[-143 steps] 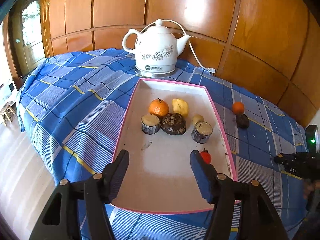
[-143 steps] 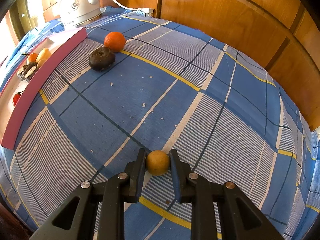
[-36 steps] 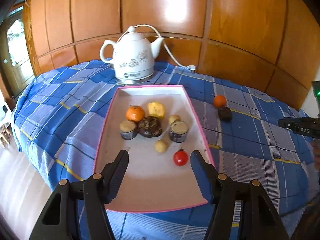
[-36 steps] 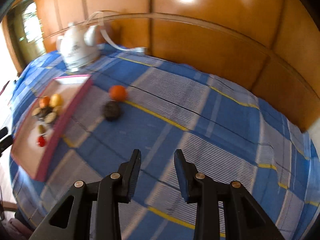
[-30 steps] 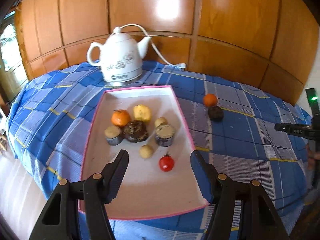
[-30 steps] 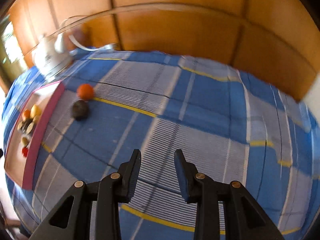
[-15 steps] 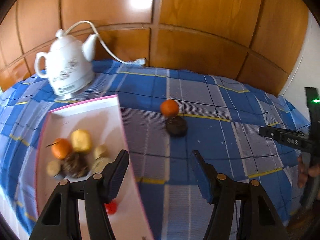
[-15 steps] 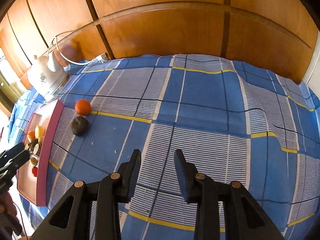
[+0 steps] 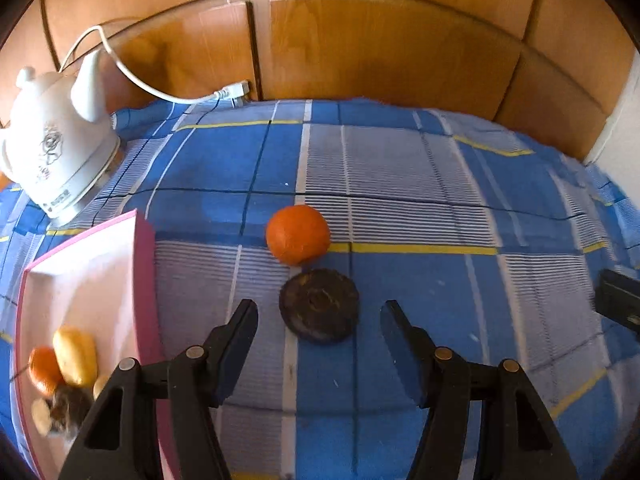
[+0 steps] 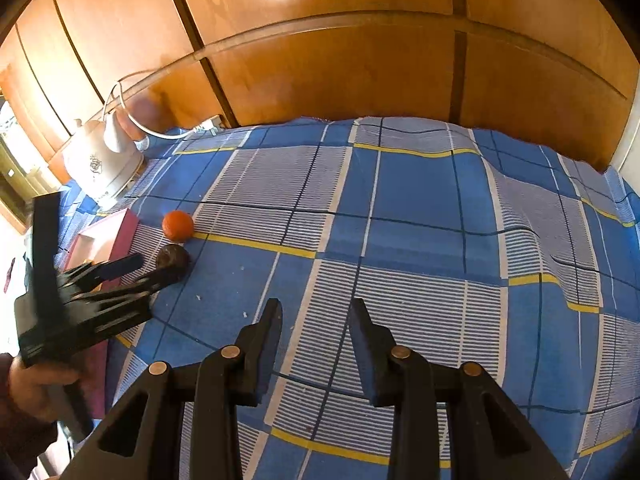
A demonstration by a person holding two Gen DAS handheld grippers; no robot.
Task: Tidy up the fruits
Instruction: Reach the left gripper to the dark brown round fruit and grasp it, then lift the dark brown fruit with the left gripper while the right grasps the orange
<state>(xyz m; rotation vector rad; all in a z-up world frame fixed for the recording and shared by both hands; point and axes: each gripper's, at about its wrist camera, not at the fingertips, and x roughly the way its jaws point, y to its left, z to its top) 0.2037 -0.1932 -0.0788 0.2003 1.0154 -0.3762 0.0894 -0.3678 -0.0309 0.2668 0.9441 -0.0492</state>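
An orange and a dark round fruit lie side by side on the blue checked cloth, right of the pink tray. My left gripper is open and hangs just over the dark fruit, a finger on either side, the pads apart from it. The tray holds an orange, a yellow fruit and other small pieces. In the right wrist view the left gripper reaches toward the dark fruit, with the orange behind it. My right gripper is open and empty over bare cloth.
A white kettle with a cable stands at the back left, close to the tray's far corner. Wooden wall panels rise right behind the table. A hand holds the left gripper. The cloth stretches to the right.
My left gripper has swung right from above the tray to the two loose fruits and come down closer to them. The right gripper has hardly shifted.
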